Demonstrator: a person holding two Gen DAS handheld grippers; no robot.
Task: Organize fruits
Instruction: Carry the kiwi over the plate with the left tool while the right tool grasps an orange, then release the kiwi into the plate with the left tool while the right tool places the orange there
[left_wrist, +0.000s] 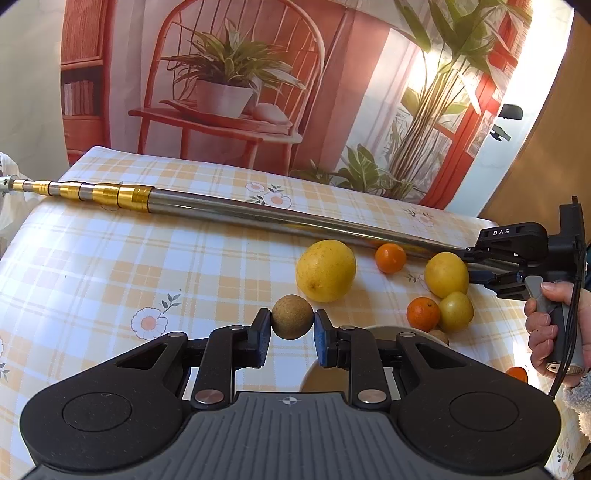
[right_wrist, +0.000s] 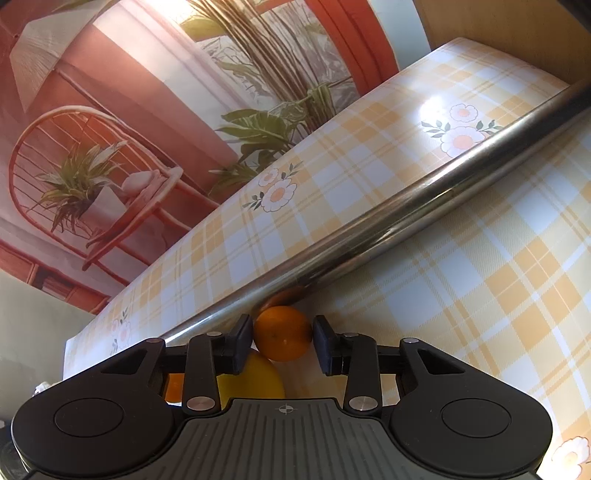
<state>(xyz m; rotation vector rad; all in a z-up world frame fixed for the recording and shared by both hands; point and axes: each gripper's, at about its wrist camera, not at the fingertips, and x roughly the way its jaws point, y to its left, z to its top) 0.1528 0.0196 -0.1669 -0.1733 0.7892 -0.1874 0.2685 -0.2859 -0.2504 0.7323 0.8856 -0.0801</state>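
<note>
- Brown, rough-skinned small round fruit sits pinched between the pads of the left tongs, held above the yellow-checked flowered cloth on the worktop.
- Right tongs bracket a small orange mandarin beside the long steel telescopic pole; the left pad touches it, but whether the right pad does I cannot tell.
- Loose fruit lies near: a large yellow citrus, two smaller yellow fruits, more mandarins.
- A pale bowl rim shows just behind the left tongs; probably the destination.
- Advice: close the right tongs gently and squarely, lift clear of the pole, release low.
</note>
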